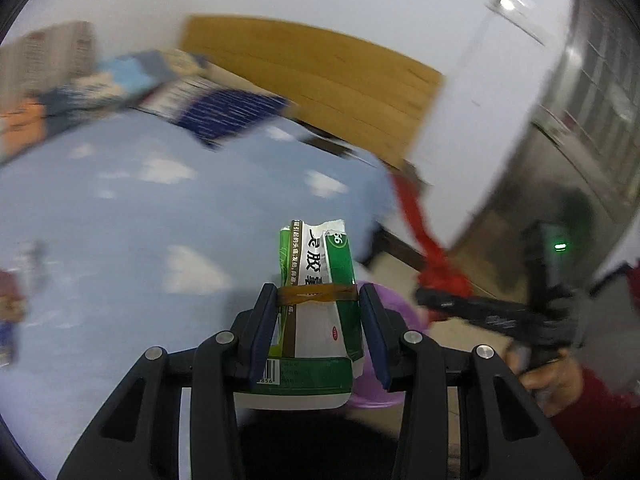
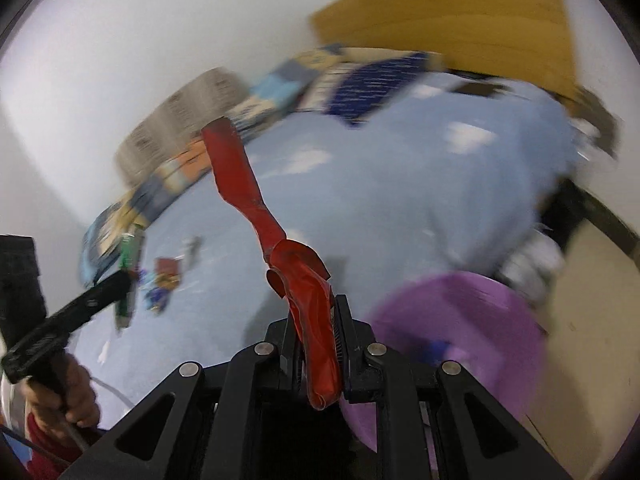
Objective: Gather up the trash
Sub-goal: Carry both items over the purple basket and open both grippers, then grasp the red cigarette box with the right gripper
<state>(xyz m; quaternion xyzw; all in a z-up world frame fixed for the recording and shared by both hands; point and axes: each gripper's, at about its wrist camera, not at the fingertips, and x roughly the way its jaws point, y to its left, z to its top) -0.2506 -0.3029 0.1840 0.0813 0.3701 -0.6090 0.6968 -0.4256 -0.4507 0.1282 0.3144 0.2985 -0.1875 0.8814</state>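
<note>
My left gripper (image 1: 319, 304) is shut on a flattened green and white medicine box (image 1: 316, 280) bound with a brown rubber band, held above the blue bed cover. My right gripper (image 2: 316, 320) is shut on a long red plastic wrapper (image 2: 276, 232) that sticks up and forward from the jaws. A purple bin (image 2: 460, 332) sits low to the right of my right gripper; in the left wrist view it (image 1: 394, 320) shows just behind the box. The right gripper (image 1: 480, 312) with the red wrapper (image 1: 416, 216) also shows in the left wrist view, and the left gripper (image 2: 100, 292) in the right wrist view.
A blue bed cover (image 1: 140, 208) with white clouds fills the middle. Small red and blue wrappers (image 2: 164, 280) lie on it. Blue patterned pillows (image 1: 208, 100) and a wooden headboard (image 1: 320, 76) stand at the far side. A white wall (image 2: 120, 40) is behind. Both views are motion-blurred.
</note>
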